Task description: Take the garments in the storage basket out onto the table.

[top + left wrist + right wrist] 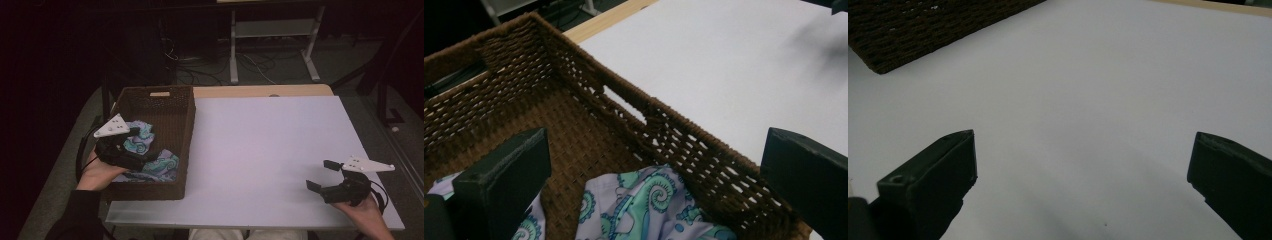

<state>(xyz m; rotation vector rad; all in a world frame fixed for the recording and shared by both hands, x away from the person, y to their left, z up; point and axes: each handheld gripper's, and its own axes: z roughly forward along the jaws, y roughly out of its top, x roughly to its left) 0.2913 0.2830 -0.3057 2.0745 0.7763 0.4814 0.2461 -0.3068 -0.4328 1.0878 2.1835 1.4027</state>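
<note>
A person's left tongs (131,145) hang spread wide inside a brown wicker basket (185,130), gripping nothing, directly over a patterned cloth (162,165) of lilac and teal swirls that lies crumpled on the basket's floor. In the left gripper view the cloth (644,210) sits just below and between the two black jaws, toward the basket's wall nearest the open white tabletop (270,150); no clear long axis can be made out in the bunched fabric. The right tongs (322,175), also wide open and empty, rest well away from the basket, low over the bare tabletop on the side far from it. The left hand is plainly the nearer of the two, and any pick-up of the cloth would likely call for a short drop straight down into the basket.
</note>
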